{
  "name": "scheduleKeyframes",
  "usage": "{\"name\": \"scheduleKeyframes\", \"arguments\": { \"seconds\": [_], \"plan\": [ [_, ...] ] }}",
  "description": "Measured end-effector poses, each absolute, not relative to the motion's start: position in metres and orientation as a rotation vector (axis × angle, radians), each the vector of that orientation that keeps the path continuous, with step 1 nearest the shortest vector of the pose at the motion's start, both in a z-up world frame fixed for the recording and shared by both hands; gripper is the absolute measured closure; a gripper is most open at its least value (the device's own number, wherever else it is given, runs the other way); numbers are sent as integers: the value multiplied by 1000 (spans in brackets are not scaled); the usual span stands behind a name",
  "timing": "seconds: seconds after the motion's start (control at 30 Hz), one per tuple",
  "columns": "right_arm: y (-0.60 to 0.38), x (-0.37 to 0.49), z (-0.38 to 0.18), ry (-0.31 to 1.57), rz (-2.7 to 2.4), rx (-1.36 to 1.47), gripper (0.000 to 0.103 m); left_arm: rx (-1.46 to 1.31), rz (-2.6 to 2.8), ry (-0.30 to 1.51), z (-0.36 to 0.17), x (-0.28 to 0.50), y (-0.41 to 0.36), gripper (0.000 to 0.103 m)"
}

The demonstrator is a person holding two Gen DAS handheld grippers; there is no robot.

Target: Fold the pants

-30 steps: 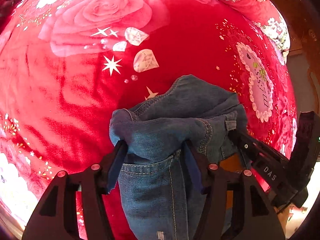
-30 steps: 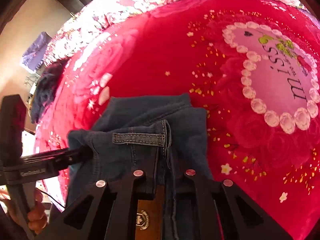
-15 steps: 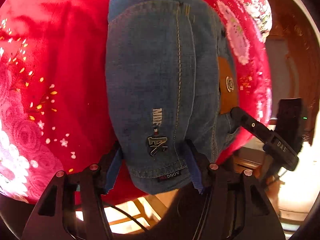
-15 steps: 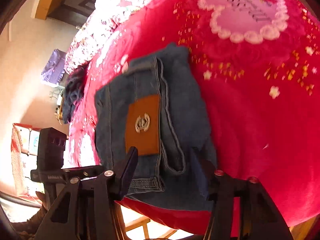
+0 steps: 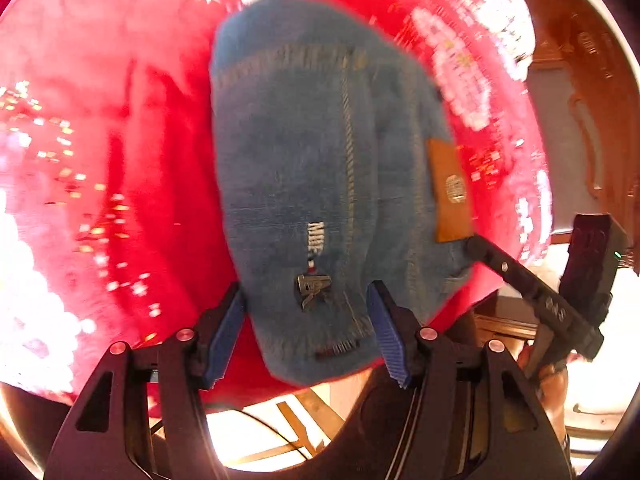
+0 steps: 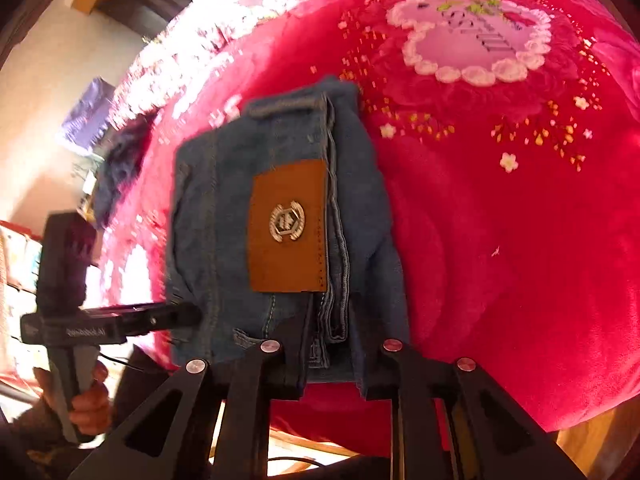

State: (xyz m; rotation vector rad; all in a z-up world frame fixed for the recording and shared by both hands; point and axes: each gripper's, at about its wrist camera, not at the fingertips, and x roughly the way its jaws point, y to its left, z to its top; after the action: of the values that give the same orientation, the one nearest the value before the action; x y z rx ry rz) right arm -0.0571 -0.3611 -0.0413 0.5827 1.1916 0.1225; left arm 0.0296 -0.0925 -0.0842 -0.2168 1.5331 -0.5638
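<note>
Left wrist view: my left gripper [image 5: 306,332] stands about half open, its blue pads [image 5: 224,334] flanking the near end of the folded jeans [image 5: 320,168]. The denim lies between the pads, but blur hides whether they press on it, so I cannot tell if it is gripped. The jeans lie as a compact bundle on the red blanket [image 5: 120,140], near its front edge. A brown patch [image 5: 450,192] shows on the bundle's right side, where the tip of my right gripper [image 5: 476,246] meets the denim.

Right wrist view: my right gripper [image 6: 332,360] is nearly closed on the near edge of the jeans [image 6: 224,220]; its jaws have just been closing, with stacked denim layers between them. The patch [image 6: 288,226] faces up at mid-bundle. The left gripper [image 6: 180,316] touches the bundle's left edge, held by a hand [image 6: 90,404]. The blanket [image 6: 500,240] spreads to the right.
</note>
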Motion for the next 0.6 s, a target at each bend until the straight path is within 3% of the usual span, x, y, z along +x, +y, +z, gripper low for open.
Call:
{"name": "scheduleKeyframes", "arguments": {
  "seconds": [0.03,0.1,0.17,0.4,0.6],
  "plan": [
    [-366,-56,-34,1169,111,583,79,-244,-572,1510,-77,32,-87,43],
    [-374,-50,-23,1125,104,596,65,-279,-580,1455,-64,45,-83,43],
    [-375,-34,-19,1097,99,611,61,-254,-554,1409,-56,65,-92,43],
    [-346,37,-17,1032,142,520,65,-182,-416,1348,-58,128,-133,43],
    [-336,66,-77,1198,61,420,76,-88,-320,1337,-88,137,-146,40]
  ]
}}
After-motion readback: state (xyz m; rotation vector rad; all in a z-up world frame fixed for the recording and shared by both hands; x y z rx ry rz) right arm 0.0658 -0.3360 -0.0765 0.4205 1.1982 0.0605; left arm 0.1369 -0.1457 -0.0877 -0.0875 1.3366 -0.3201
